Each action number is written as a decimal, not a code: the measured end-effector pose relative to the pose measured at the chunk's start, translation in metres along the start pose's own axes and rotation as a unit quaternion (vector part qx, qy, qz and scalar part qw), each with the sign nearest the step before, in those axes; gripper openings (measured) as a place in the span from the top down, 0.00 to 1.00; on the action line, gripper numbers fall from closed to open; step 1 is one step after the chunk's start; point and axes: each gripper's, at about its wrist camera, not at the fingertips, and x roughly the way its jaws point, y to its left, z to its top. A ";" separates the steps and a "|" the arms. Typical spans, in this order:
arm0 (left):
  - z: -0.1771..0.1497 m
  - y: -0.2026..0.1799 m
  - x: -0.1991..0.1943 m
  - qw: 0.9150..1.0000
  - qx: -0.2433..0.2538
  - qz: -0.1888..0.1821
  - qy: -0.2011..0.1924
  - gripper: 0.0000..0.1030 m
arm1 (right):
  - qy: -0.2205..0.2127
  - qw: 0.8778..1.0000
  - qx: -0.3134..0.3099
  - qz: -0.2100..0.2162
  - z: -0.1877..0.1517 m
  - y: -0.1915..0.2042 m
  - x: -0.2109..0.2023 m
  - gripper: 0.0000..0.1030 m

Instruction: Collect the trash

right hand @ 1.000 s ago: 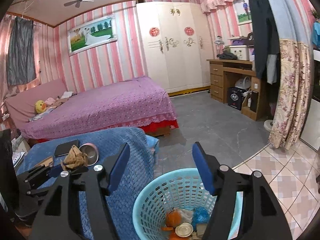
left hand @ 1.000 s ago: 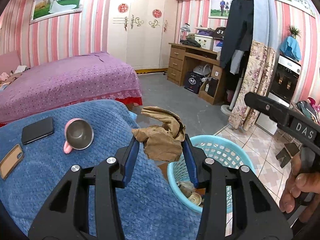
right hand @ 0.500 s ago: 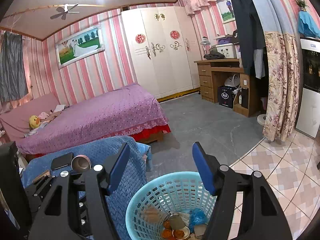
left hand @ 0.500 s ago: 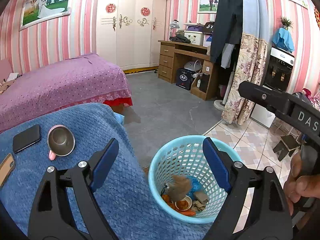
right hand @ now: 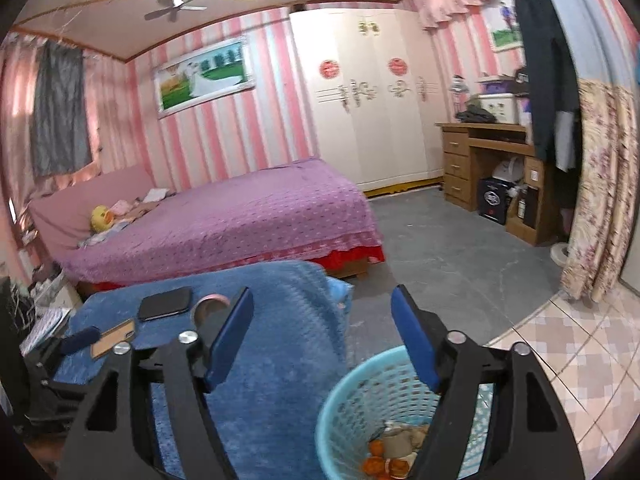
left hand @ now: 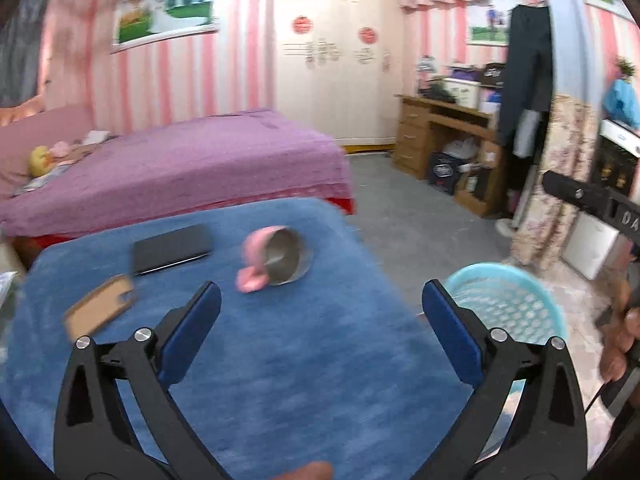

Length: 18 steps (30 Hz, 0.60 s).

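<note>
Left wrist view: the left hand-held gripper (left hand: 320, 334) has its jaws spread as wide as they go, having just been opening, with nothing between the blue pads (left hand: 192, 332). It hangs over the table (left hand: 288, 392) under its blue cover. Ahead of it lie a pink cup (left hand: 276, 258) tipped on its side, a black phone (left hand: 172, 250) and a tan phone case (left hand: 100, 308) — all blurred. The basket (left hand: 508, 308) stands on the floor off the table's right edge, beside the right jaw. A hand (left hand: 620, 340) at the far right grips the other tool.

Right wrist view: the right hand-held gripper (right hand: 322, 334) is also spread, jaws having just been opening, and holds nothing. Its right jaw stands above the basket (right hand: 352, 412), where the trash (right hand: 394, 450) lies at the bottom — crumpled brownish paper and orange bits. The phone (right hand: 165, 303), case (right hand: 114, 338) and cup (right hand: 210, 305) lie on the table (right hand: 276, 360) to the left.
</note>
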 end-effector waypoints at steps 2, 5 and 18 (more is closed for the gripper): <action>-0.009 0.029 -0.010 1.000 -0.002 0.027 0.004 0.05 | 0.007 1.000 -0.018 0.010 -0.004 0.023 0.006 0.21; -0.021 0.071 -0.024 0.998 -0.015 0.066 0.002 0.05 | 0.016 0.999 -0.033 0.022 -0.017 0.060 0.015 0.14; -0.058 0.169 -0.062 0.980 -0.061 0.186 -0.025 0.05 | 0.082 0.983 -0.110 0.125 -0.078 0.193 0.032 0.09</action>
